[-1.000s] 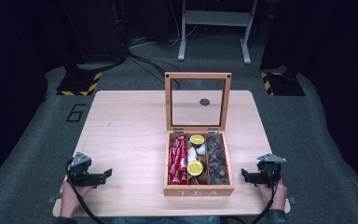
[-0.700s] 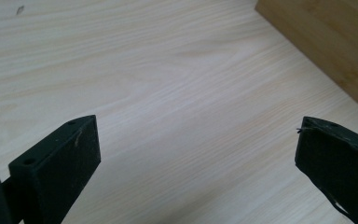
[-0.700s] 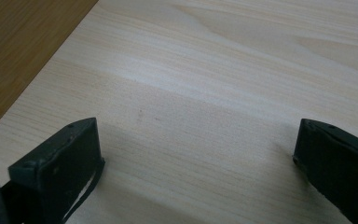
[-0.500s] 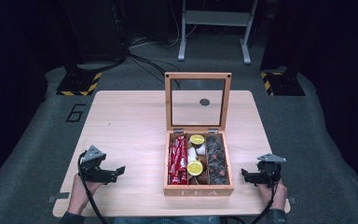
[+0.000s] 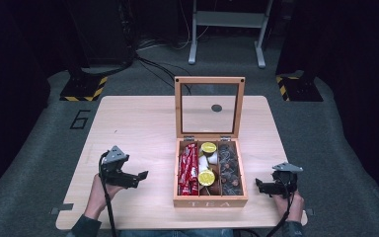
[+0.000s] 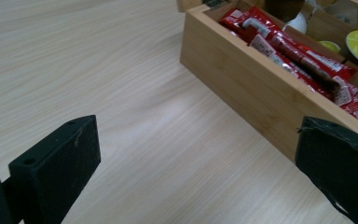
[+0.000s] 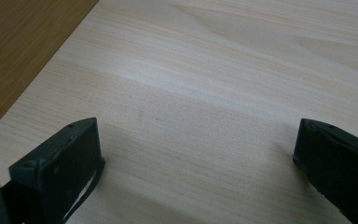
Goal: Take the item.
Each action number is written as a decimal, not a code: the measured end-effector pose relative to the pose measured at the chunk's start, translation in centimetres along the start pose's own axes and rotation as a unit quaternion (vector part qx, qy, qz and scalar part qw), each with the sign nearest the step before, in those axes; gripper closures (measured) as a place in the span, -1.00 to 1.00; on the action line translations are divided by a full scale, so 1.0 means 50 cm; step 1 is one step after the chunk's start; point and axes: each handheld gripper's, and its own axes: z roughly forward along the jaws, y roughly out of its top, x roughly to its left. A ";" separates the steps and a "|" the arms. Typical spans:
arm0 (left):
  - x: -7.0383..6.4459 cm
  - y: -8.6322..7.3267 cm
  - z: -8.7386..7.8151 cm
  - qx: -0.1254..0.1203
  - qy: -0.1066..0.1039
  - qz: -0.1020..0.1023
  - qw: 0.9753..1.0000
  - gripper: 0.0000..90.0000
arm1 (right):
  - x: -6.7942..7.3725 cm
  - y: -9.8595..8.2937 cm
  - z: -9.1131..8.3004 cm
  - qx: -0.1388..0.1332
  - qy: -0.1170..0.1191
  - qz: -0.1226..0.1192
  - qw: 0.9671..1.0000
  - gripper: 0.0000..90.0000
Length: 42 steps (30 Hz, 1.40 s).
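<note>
Tea box (image 5: 210, 201): we see it on the surface (image 5: 138, 123), right of centre towards the near edge, its glass-paned lid (image 5: 209, 106) standing upright at the far side.
Left compartment: we find red sachets (image 5: 188, 169) packed lengthwise; in the left claw view they (image 6: 303, 56) lie just behind the box's wooden wall (image 6: 242, 84).
Middle compartment: we count two yellow-topped round pods (image 5: 207, 177) with small white pieces between them.
Right compartment: we make out dark brown pieces (image 5: 229, 168), too small for us to tell apart.
Left claw (image 5: 139, 176): we hold it just above the surface, left of the box and near it, pointing towards the box's left wall; its jaws are spread wide with nothing between them, and its own view (image 6: 196, 177) shows bare wood between them.
Right claw (image 5: 259, 186): we hold it low at the near right, just beside the box's right wall; its jaws are also wide apart and empty (image 7: 196, 172).
</note>
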 end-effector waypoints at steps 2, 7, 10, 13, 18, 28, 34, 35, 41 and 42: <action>-0.006 0.008 0.007 0.003 -0.003 0.006 1.000 -1.00 | 0.000 0.000 0.000 0.000 0.000 0.000 1.000 -0.99; -0.028 0.029 0.018 -0.013 -0.014 0.024 1.000 -1.00 | 0.000 0.000 0.000 0.000 0.001 0.000 1.000 -0.99; -0.038 0.037 0.025 -0.014 -0.027 0.026 0.999 -1.00 | 0.000 0.000 0.000 0.000 0.001 0.000 1.000 -0.99; -0.047 0.046 0.034 -0.013 -0.037 0.030 0.999 -1.00 | 0.000 0.000 0.000 0.000 0.001 0.000 1.000 -0.99; -0.065 0.064 0.049 -0.010 -0.053 0.042 0.998 -1.00 | 0.000 0.000 0.000 0.000 0.001 -0.001 1.000 -0.99; -0.111 0.094 0.084 0.001 -0.084 0.080 0.993 -1.00 | 0.001 0.000 0.001 -0.002 -0.001 0.000 1.000 -0.98; -0.140 0.109 0.105 0.008 -0.101 0.095 0.990 -1.00 | 0.001 0.000 0.000 -0.002 -0.001 -0.001 1.000 -0.97; -0.145 0.112 0.109 0.006 -0.100 0.099 0.990 -1.00 | 0.001 0.000 0.000 -0.002 0.000 -0.001 1.000 -0.97; -0.168 0.123 0.135 0.012 -0.115 0.110 0.987 -1.00 | 0.001 0.000 0.000 -0.002 -0.001 -0.002 1.000 -0.97; -0.172 0.124 0.139 0.013 -0.116 0.111 0.987 -1.00 | 0.001 0.000 0.000 -0.003 0.000 -0.001 1.000 -0.97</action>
